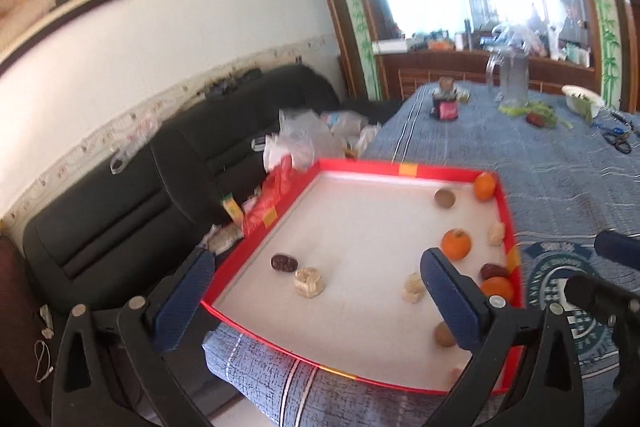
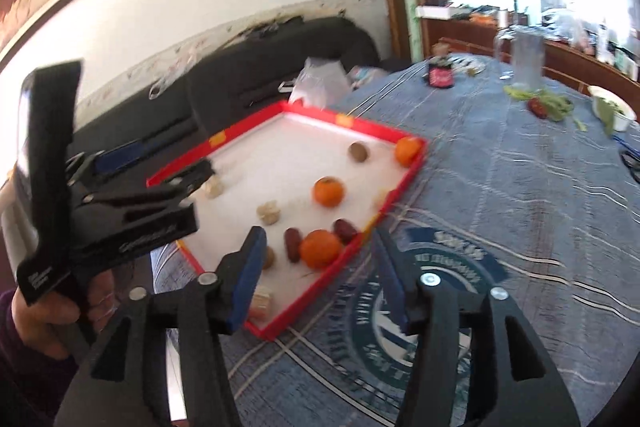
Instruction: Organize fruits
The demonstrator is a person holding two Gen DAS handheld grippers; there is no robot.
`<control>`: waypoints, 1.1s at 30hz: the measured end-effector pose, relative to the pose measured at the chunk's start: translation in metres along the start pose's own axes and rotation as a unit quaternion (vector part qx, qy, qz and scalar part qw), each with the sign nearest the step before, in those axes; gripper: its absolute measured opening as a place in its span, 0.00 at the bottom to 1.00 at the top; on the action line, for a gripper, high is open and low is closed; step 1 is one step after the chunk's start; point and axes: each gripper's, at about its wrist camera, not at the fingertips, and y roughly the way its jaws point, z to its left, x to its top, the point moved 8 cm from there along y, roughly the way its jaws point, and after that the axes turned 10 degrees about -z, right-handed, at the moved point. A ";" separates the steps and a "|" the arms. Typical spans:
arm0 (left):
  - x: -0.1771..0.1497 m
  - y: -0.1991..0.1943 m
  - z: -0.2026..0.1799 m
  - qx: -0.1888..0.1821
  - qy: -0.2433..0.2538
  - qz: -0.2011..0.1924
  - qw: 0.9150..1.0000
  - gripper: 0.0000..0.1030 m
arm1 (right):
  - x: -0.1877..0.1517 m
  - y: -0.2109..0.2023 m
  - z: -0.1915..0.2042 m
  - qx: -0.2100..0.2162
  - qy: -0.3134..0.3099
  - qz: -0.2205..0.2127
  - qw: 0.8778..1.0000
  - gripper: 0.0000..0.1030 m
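Tray: a shallow red-rimmed tray with a white floor is seen lying on the blue-clothed surface, at the corner nearest the dark sofa.
Oranges: three oranges are scattered along the tray's right side, one in the far corner, one mid-tray, one near the right rim; they are apart from one another.
Dates: one dark date lies at the left, another at the right beside the near orange.
Pale pieces: several knobbly pale pieces, such as one just beside the left date, are spread about; their kind cannot be told.
Brown round fruits: one lies far, one near.
Left tongs: spread wide, nothing held, poised over the tray's near left part.
Right tongs: spread apart, nothing held, poised by the tray's near right rim.
Progress: kinds are judged mixed, not grouped; sorting remains.
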 end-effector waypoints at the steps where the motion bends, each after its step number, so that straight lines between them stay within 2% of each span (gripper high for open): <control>1: 0.004 -0.007 -0.003 -0.002 0.003 -0.008 1.000 1.00 | 0.002 -0.005 -0.004 -0.003 0.005 -0.008 1.000 0.61; 6: 0.020 -0.035 -0.015 -0.023 0.009 -0.029 0.999 1.00 | 0.013 -0.038 -0.025 -0.027 0.027 -0.050 0.998 0.66; 14: 0.031 -0.062 -0.040 -0.064 0.012 -0.035 0.997 1.00 | 0.020 -0.086 -0.050 -0.050 0.047 -0.100 0.993 0.76; 22: 0.038 -0.080 -0.056 -0.088 0.009 -0.044 0.995 1.00 | 0.020 -0.104 -0.058 -0.055 0.051 -0.116 0.990 0.77; 33: 0.035 -0.080 -0.053 -0.091 -0.005 -0.035 0.995 1.00 | 0.013 -0.099 -0.049 -0.049 0.039 -0.106 0.992 0.77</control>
